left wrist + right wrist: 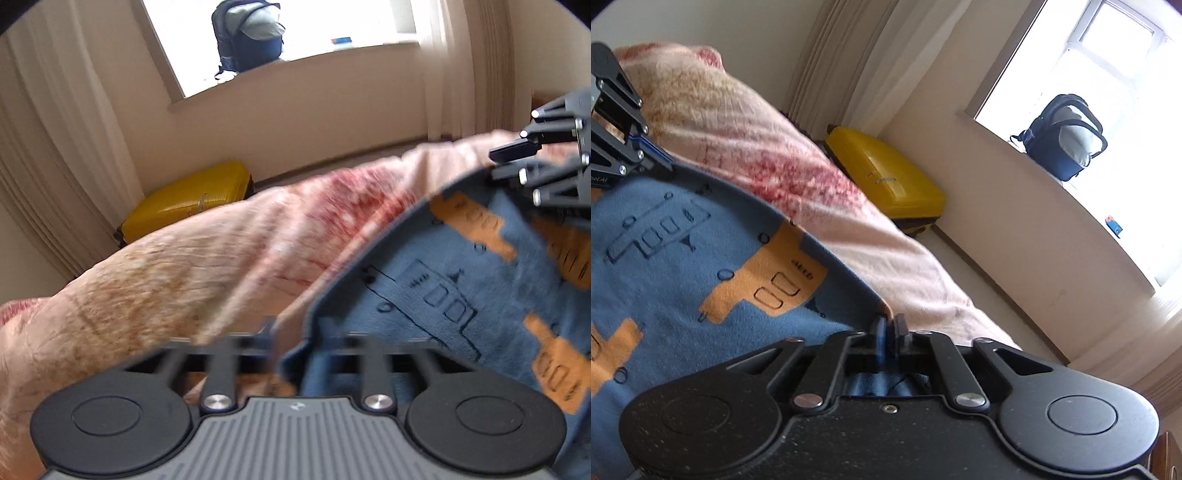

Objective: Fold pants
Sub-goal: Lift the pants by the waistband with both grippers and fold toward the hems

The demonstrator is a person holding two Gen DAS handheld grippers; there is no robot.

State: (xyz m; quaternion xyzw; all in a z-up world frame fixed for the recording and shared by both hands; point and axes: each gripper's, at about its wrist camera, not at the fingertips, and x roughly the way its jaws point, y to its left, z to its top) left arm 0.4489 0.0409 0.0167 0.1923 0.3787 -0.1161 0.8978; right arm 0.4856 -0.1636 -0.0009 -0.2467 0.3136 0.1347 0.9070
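Yellow suitcase (pixel 886 177) beside bed (pixel 184 266); backpack (pixel 251 33) on windowsill (pixel 332 62)

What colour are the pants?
The pants are blue with orange bus shapes, clearest in the right wrist view.

The pants (pixel 461 288) lie on the blanket (pixel 184 266), filling the lower right of the left wrist view. A suitcase (pixel 192 199) stands on the floor behind the blanket, left of centre. Above it, a backpack (pixel 247 37) sits on the windowsill (pixel 332 62) at the top centre.
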